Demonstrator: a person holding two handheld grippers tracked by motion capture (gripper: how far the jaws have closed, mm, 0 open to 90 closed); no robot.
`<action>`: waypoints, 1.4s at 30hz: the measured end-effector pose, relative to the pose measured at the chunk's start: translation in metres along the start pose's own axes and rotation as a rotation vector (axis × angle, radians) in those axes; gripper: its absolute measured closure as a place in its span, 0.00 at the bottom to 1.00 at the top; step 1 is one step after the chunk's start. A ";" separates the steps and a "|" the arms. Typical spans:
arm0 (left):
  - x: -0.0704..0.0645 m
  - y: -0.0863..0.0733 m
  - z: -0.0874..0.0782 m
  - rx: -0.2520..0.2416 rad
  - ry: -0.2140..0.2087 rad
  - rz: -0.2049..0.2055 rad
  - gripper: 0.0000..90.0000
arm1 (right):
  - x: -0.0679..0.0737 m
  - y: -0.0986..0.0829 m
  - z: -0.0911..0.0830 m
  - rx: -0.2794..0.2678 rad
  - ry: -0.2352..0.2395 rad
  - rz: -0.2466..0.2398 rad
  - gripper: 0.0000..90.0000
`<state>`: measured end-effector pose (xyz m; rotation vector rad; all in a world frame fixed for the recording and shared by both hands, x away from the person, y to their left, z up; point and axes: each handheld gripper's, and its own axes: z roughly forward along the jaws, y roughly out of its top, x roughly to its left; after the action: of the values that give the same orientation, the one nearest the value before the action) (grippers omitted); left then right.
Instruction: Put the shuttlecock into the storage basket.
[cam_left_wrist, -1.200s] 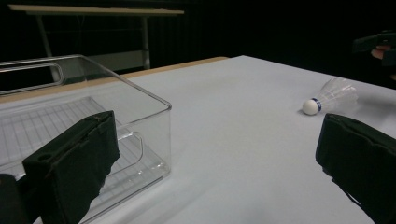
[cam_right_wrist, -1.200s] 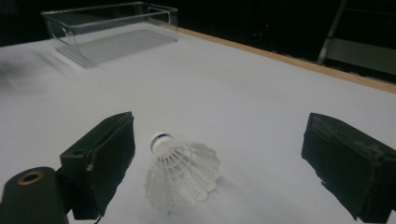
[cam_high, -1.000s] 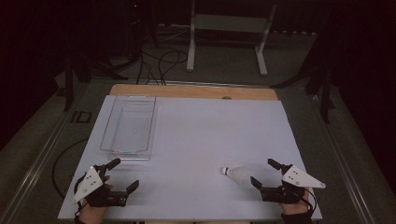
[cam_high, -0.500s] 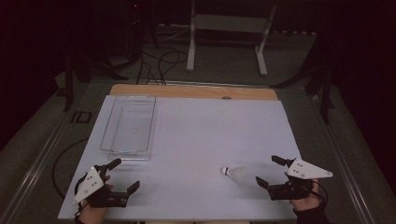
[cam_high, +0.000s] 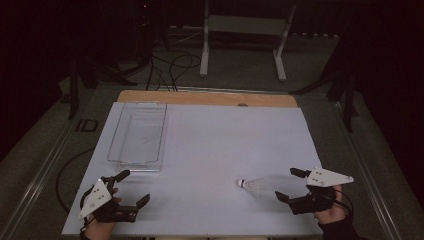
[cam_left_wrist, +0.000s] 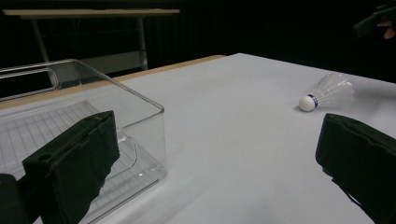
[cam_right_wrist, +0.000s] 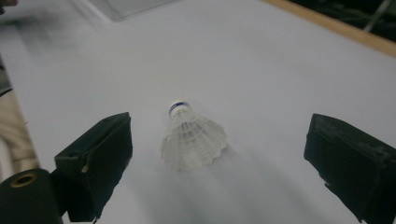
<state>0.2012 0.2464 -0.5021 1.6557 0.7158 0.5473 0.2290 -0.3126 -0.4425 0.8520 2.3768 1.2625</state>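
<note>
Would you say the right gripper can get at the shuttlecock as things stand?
Probably yes. The right gripper is open and aimed at the shuttlecock, which lies on its side on the bare white table, with nothing in between.

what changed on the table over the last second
The right gripper drew back from the white feathered shuttlecock, toward the table's right near corner, its jaws wide open and empty. The shuttlecock lies on its side where it was, untouched. The left gripper stayed open at the near left corner, and the clear plastic tray has not moved.
</note>
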 end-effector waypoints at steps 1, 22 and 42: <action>0.000 0.000 0.000 -0.001 0.001 0.003 0.00 | -0.001 0.001 0.001 0.032 0.021 -0.002 0.09; -0.001 0.000 0.001 0.002 -0.007 0.009 0.00 | -0.010 0.005 0.010 0.317 0.022 0.049 0.09; -0.001 0.000 0.002 0.007 -0.010 0.015 0.00 | -0.008 -0.001 0.026 0.552 0.091 0.116 0.09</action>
<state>0.2018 0.2438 -0.5023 1.6706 0.6993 0.5473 0.2485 -0.3013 -0.4576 1.1143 2.8373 0.6867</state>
